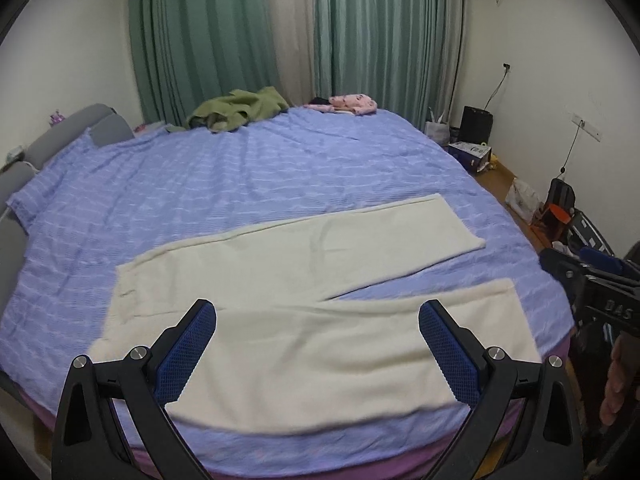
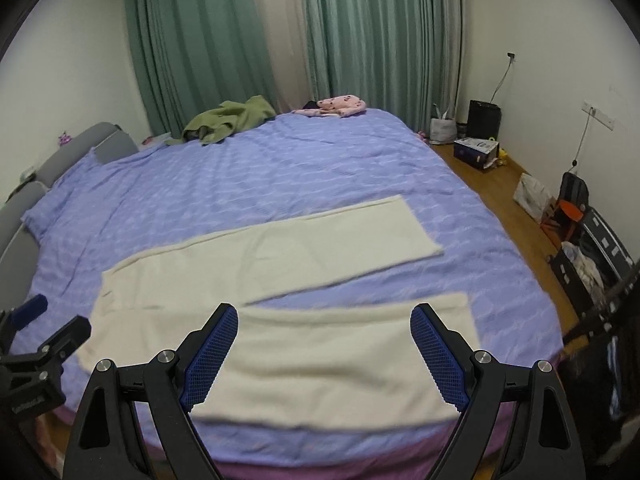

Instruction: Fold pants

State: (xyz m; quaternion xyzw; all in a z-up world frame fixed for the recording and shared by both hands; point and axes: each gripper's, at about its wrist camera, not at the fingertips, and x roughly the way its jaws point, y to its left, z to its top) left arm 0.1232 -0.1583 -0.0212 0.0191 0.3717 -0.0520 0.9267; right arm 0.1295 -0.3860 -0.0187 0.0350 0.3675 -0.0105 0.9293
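Cream pants (image 1: 280, 272) (image 2: 256, 276) lie flat on the blue bed cover (image 1: 240, 176) (image 2: 280, 164), waist to the left, both legs spread apart toward the right. My left gripper (image 1: 318, 312) hovers open above the near leg, nothing between its blue pads. My right gripper (image 2: 324, 316) is open too, above the same near leg further right. In the left wrist view the right gripper (image 1: 592, 276) shows at the right edge with a hand (image 1: 620, 380) below it. In the right wrist view the left gripper (image 2: 40, 328) shows at the left edge.
A green garment (image 1: 236, 110) and a pink garment (image 1: 352, 104) lie at the bed's far side by green curtains (image 1: 360, 32). A grey headboard (image 1: 24, 168) is on the left. Boxes, bags and a black bin (image 2: 484, 120) crowd the wooden floor (image 2: 508, 188) on the right.
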